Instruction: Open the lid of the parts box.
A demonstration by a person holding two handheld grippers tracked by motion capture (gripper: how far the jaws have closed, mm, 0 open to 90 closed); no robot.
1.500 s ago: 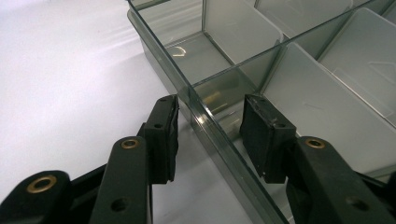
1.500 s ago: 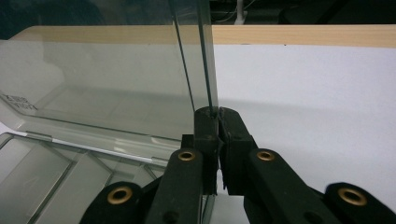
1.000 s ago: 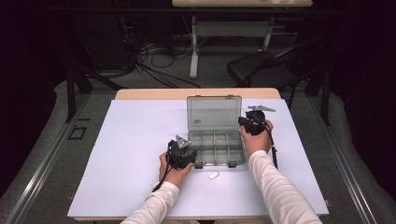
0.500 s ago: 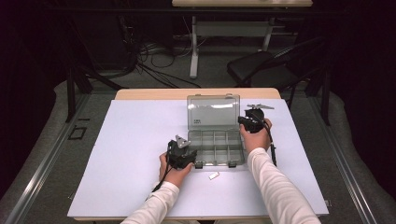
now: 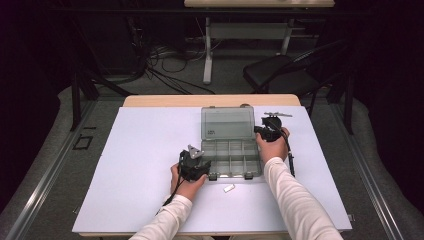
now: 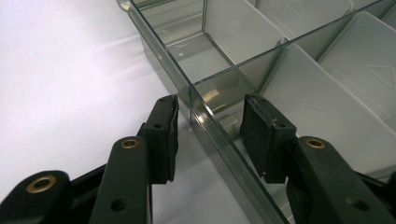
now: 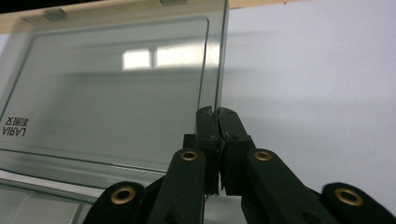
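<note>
Box lies on the surface between the two grippers, lid raised. Right gripper is clenched on the lid's side edge, probably to swing it on its hinge. Left gripper straddles the near wall of the box, one pad outside, one inside a compartment, pads not pressing; probably there to steady the base. A small white piece lies near the left gripper, on the person's side.

A wooden table carries a big white sheet over nearly its whole top. On the sheet sits a clear compartment box with its lid up, and a small white piece lies just in front of it.
</note>
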